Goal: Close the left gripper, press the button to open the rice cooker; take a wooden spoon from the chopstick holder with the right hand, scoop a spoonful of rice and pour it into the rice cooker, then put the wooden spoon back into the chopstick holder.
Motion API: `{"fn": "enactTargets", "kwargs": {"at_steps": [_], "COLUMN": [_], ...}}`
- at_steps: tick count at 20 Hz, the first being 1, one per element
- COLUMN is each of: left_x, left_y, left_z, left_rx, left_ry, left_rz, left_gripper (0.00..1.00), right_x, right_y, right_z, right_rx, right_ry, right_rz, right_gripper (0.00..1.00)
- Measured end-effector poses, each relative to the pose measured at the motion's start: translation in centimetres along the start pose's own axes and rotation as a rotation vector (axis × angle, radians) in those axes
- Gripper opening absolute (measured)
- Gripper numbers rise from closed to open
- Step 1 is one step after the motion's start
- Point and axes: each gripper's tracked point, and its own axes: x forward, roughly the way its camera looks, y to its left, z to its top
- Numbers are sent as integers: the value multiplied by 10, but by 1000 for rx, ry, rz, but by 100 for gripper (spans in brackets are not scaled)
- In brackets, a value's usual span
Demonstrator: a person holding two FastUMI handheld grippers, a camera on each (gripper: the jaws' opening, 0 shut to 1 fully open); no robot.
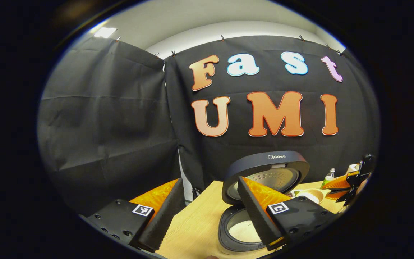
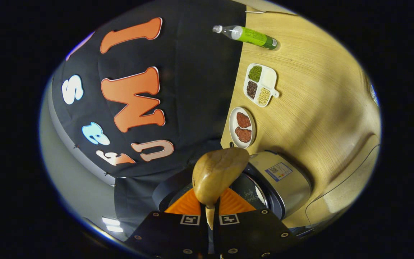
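— Item one, left gripper (image 1: pixel 207 212)?
— Mine, entered as empty. In the left gripper view my jaws stand wide apart at the bottom of the frame, gripping nothing, and I point level across the worktop (image 1: pixel 192 223) toward the booth wall.

— Item two, rice cooker (image 1: pixel 243 226)?
— Lower centre of that same view, partly behind my right-hand finger. Lid (image 1: pixel 266 176) raised and standing upright at the back; inner pot uncovered, pale rice on its bottom.

— Item three, right gripper (image 2: pixel 210 212)?
— In the right gripper view my jaws are closed on the handle of the wooden spoon (image 2: pixel 218 174), bottom centre of the frame. The camera is rolled over, so the worktop runs up the right side of the frame and the wall up the left. The spoon's bowl sticks forward past my fingertips, its rounded back toward the camera; whether rice remains in it I cannot tell. The rice cooker lies just behind and below the bowl.

— Sundries?
— Right gripper view, upper right: green-labelled bottle (image 2: pixel 246 34), then a divided dish of beans (image 2: pixel 261 84), then an oval plate (image 2: pixel 242 127) with two reddish pieces, nearest the cooker. The right gripper also shows at the far right edge of the left gripper view.
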Motion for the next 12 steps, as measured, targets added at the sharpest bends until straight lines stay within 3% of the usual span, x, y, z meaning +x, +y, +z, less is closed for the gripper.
{"fn": "enactTargets", "kwargs": {"at_steps": [11, 12], "left_x": [-6, -6], "left_y": [20, 22], "left_z": [-8, -10], "left_rx": [30, 31], "left_ry": [9, 11], "left_rz": [38, 41], "left_gripper": [100, 94], "right_x": [35, 35], "right_y": [5, 7], "right_z": [-10, -13], "right_rx": [-400, -441], "right_ry": [-112, -121], "right_rz": [-136, -143], "right_gripper": [5, 5]}}
